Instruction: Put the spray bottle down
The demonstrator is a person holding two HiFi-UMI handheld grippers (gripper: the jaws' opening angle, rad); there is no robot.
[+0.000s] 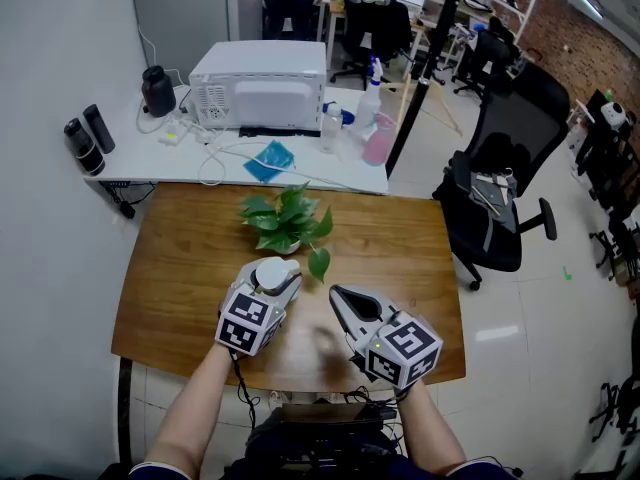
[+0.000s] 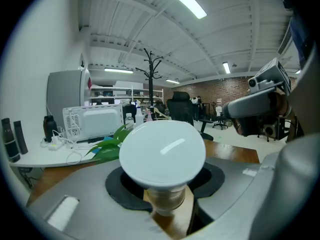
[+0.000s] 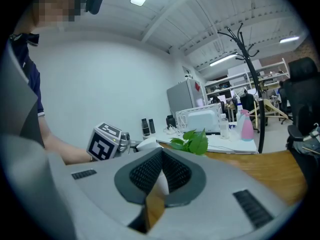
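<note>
My left gripper (image 1: 277, 280) is shut on the spray bottle (image 1: 275, 272), just above the wooden table (image 1: 170, 278), near its front. In the left gripper view the bottle's white domed cap (image 2: 162, 153) fills the middle, and the dark pads (image 2: 120, 184) close round its tan neck (image 2: 167, 200). My right gripper (image 1: 338, 296) is beside it on the right, jaws shut with nothing between them (image 3: 156, 180). Its view shows the left gripper's marker cube (image 3: 106, 142) off to the left. A small green potted plant (image 1: 286, 220) stands just beyond both grippers.
Behind the table is a white desk (image 1: 330, 173) with a white boxy appliance (image 1: 262, 86), cables, a pink spray bottle (image 1: 380, 140) and a clear bottle (image 1: 331, 126). A black office chair (image 1: 500, 193) stands to the right and a wall (image 1: 50, 228) runs along the left.
</note>
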